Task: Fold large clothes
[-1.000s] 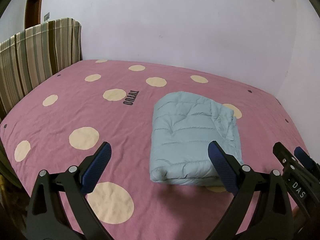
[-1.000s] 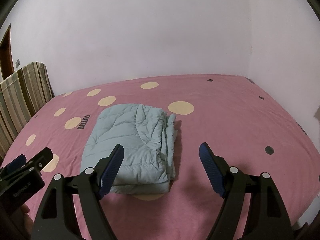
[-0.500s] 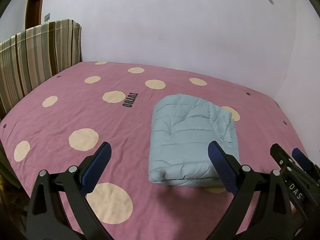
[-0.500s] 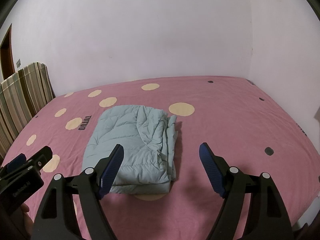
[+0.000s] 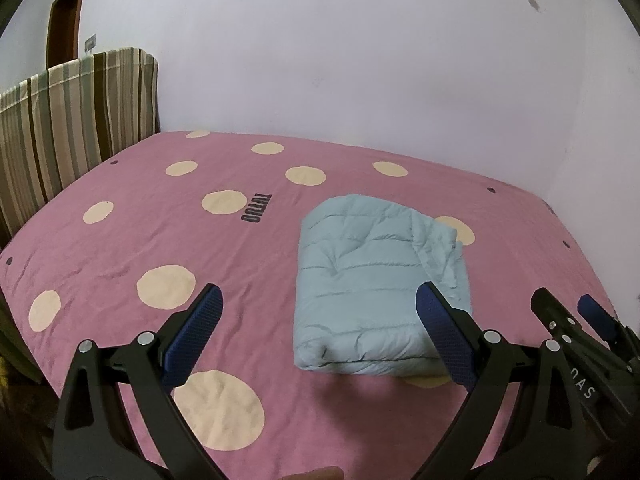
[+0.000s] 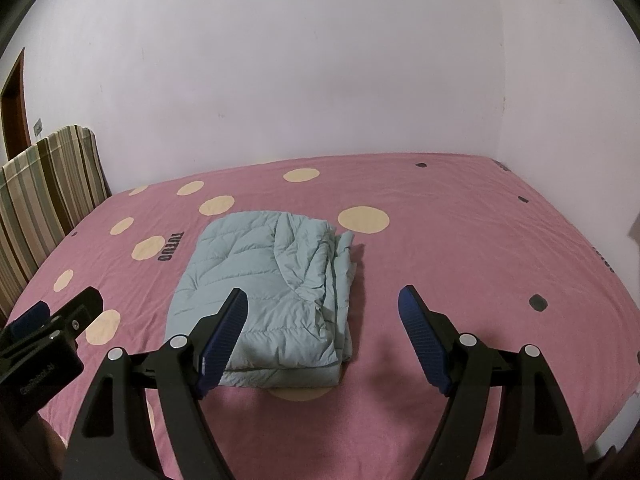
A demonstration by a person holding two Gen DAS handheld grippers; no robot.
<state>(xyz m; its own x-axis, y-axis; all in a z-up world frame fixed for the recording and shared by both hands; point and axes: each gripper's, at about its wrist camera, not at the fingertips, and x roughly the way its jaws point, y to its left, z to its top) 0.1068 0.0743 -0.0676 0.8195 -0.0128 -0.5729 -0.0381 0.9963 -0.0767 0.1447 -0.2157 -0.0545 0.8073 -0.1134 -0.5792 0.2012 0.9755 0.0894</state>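
Pink bedsheet [image 5: 120,248] with cream polka dots and small dark dots covering the bed, dark lettering [image 5: 256,209] printed near its middle, striped headboard cover [image 5: 76,120] far left, brown door frame [image 5: 64,20] behind it, plain pale wall [image 6: 320,72] beyond

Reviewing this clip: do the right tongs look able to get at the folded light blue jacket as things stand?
Probably yes. The right tongs stand open and empty just short of the folded jacket, which lies alone on the pink bedsheet; nothing sits between them, and the left tongs are off to its other side.
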